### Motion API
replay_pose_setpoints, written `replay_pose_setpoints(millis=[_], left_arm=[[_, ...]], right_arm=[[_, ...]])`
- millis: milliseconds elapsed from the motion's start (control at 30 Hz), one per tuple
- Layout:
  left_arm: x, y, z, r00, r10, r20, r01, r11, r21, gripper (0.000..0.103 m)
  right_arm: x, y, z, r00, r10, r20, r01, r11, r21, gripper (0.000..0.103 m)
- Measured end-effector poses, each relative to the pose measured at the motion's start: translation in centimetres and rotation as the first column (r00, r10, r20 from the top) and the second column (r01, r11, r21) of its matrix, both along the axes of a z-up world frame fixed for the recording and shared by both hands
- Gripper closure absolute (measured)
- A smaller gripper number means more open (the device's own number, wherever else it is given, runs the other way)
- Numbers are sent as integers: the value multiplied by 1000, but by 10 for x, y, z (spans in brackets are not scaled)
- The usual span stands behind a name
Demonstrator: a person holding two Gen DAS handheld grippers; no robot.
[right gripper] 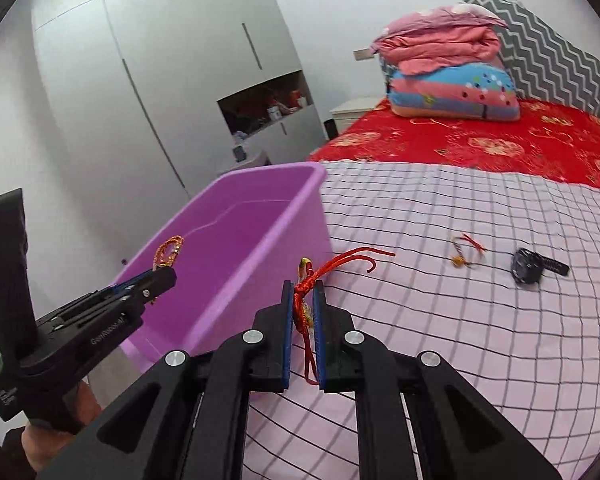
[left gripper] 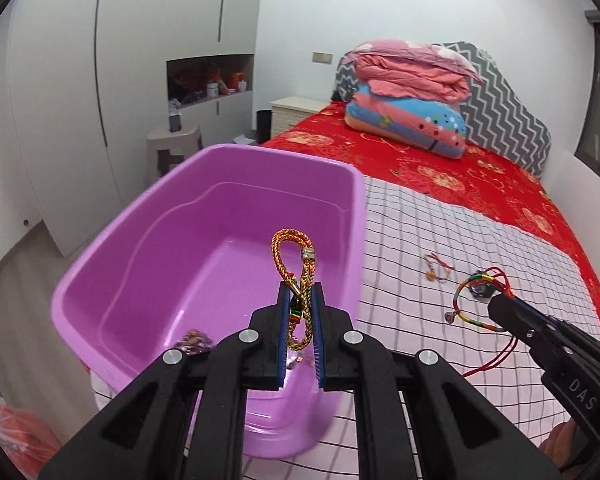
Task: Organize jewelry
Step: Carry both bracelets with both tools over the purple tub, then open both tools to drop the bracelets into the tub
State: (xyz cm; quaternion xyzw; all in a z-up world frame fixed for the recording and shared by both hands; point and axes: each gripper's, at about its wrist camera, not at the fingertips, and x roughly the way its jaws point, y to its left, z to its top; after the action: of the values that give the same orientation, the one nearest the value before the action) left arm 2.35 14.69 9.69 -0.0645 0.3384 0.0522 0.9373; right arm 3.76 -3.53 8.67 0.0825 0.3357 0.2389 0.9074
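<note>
The glossy purple plastic tub [left gripper: 204, 240] sits at the checked sheet's [left gripper: 440, 248] edge. Above its hollow, the left gripper [left gripper: 300, 292] tilts downward, jaws pinched on a braided gold-orange bracelet [left gripper: 296, 256] (looped, metal-clasped). Just right of the tub, the right gripper [right gripper: 303, 292] clamps a knotted red cord bracelet [right gripper: 306, 280], also angled down.

Glossy plastic tub [left gripper: 204, 216], woven cord bracelet [left gripper: 294, 264]

Left tool [left gripper: 300, 286]: clamped on a gold braided bracelet [left gripper: 296, 264] above the purple tub [left gripper: 204, 216].
Right tool [left gripper: 496, 312]: gripping a multicoloured bracelet [left gripper: 466, 308] over the bed [left gripper: 440, 240].
</note>
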Motion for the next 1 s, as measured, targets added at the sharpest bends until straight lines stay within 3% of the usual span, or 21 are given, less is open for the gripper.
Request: replay_pose_setpoints(millis=[367,533,867,900,933,1000], left_arm=[[10,53,4,997,73,-15,-72,995,61,92],[19,77,1,994,108,-30,-107,993,53,91],[37,106,-31,980,139,-141,-136,990,29,87],[37,107,-33,978,142,-151,-140,990,25,81],[38,110,-36,975,153,-161,-153,988,17,58],[32,116,-34,974,180,-138,-180,984,11,33]], right_arm=[[23,69,22,992,122,27,-123,992,13,94],[35,99,25,985,170,20,-170,985,11,94],[63,147,-5,973,218,-82,-222,974,-46,93],[65,149,-8,972,217,-90,-222,974,-52,93],[65,151,-10,972,215,-95,-221,974,-57,92],[68,152,-13,972,205,-114,-214,974,-73,73]])
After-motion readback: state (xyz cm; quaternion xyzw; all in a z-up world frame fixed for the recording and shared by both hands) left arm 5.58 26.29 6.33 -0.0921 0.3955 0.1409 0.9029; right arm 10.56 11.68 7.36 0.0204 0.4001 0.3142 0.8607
